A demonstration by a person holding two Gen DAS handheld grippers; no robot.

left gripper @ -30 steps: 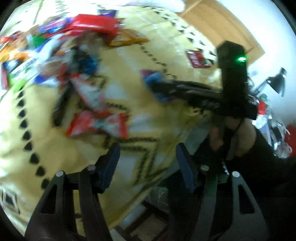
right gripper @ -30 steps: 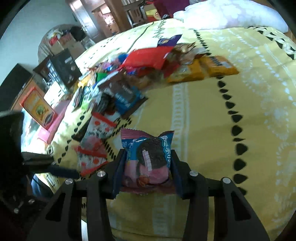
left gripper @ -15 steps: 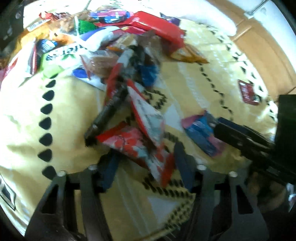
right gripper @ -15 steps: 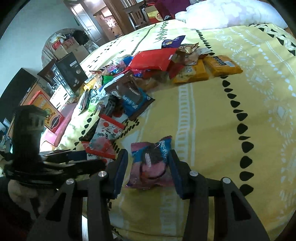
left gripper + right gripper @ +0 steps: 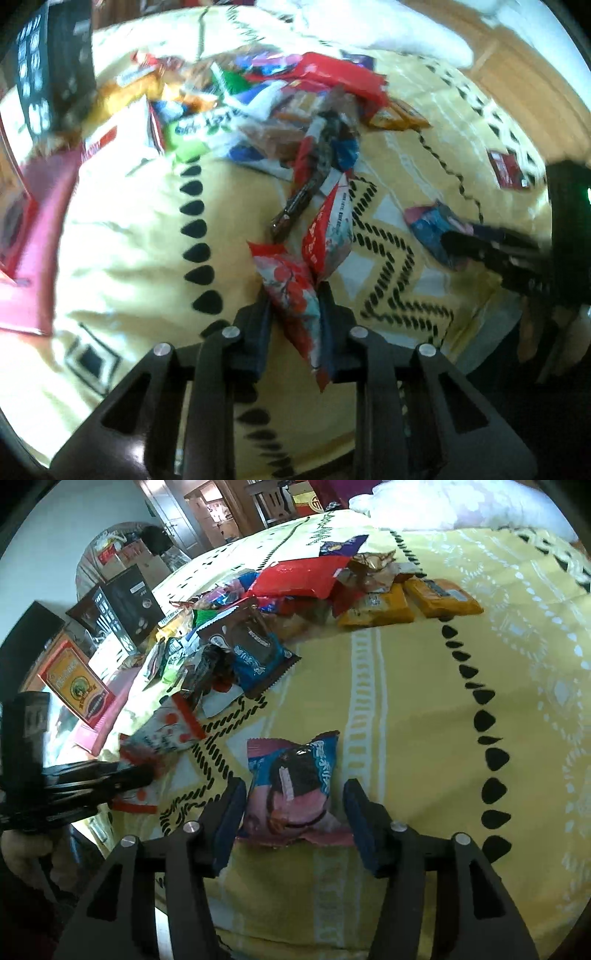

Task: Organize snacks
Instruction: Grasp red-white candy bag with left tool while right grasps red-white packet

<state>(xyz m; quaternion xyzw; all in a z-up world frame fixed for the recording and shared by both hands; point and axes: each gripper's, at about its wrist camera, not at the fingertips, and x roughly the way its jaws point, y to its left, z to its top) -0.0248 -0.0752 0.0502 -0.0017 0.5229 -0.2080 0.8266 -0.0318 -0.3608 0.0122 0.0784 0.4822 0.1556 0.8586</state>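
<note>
While your left gripper (image 5: pixel 293 306) pinches the red-white packet (image 5: pixel 291 295), your right gripper (image 5: pixel 293 805) has just spread off the blue-pink packet (image 5: pixel 295 786).

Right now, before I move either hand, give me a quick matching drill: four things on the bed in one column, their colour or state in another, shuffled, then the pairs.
Things:
1. left gripper
2. right gripper
3. blue and pink cookie packet
4. two flat packets at the far edge of the pile

States:
A. orange, side by side
B. jaws just closed on the red and white packet
C. jaws just opened, pads clear
D. lying loose on the yellow bedspread

Pairs: 1-B, 2-C, 3-D, 4-A
</note>
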